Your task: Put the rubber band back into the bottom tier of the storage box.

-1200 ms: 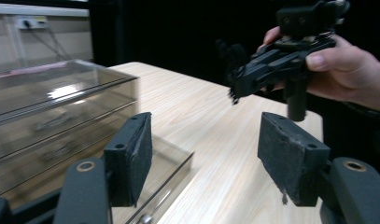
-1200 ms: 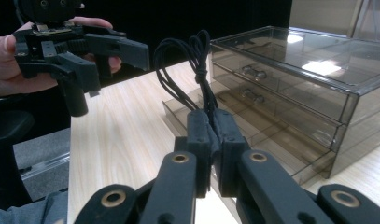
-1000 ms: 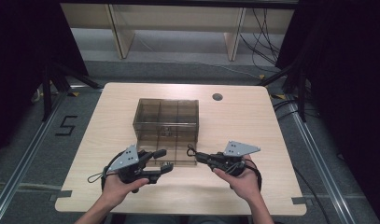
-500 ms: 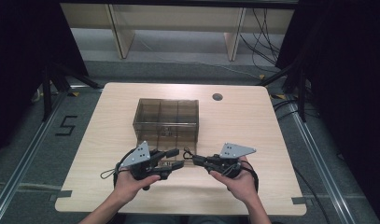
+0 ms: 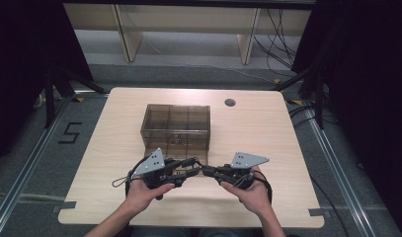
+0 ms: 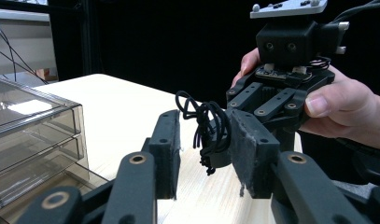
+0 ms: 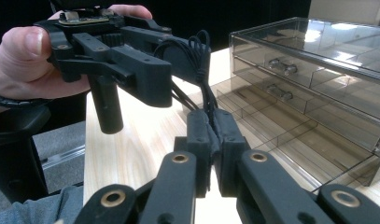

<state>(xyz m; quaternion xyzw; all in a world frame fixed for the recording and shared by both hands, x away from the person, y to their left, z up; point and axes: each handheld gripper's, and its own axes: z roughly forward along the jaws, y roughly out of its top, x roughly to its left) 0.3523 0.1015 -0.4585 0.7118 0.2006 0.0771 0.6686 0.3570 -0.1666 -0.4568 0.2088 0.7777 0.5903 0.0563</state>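
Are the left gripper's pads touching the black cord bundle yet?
Cannot tell. In the left gripper view the left gripper, jaws just closing, brackets the black cord bundle; a gap shows at one pad, the other's contact is hidden.

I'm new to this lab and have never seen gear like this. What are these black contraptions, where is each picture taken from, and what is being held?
A person sits at a wooden table with a hand-held gripper in each hand. The high view looks down from above; each gripper view comes from a camera riding on that gripper.

On the table stands a clear drawer box, its bottom drawer pulled out.

The right gripper is shut on a bundle of black cord.

The left gripper has just been closing; the bundle hangs between its fingers, but whether they press on it yet isn't clear.
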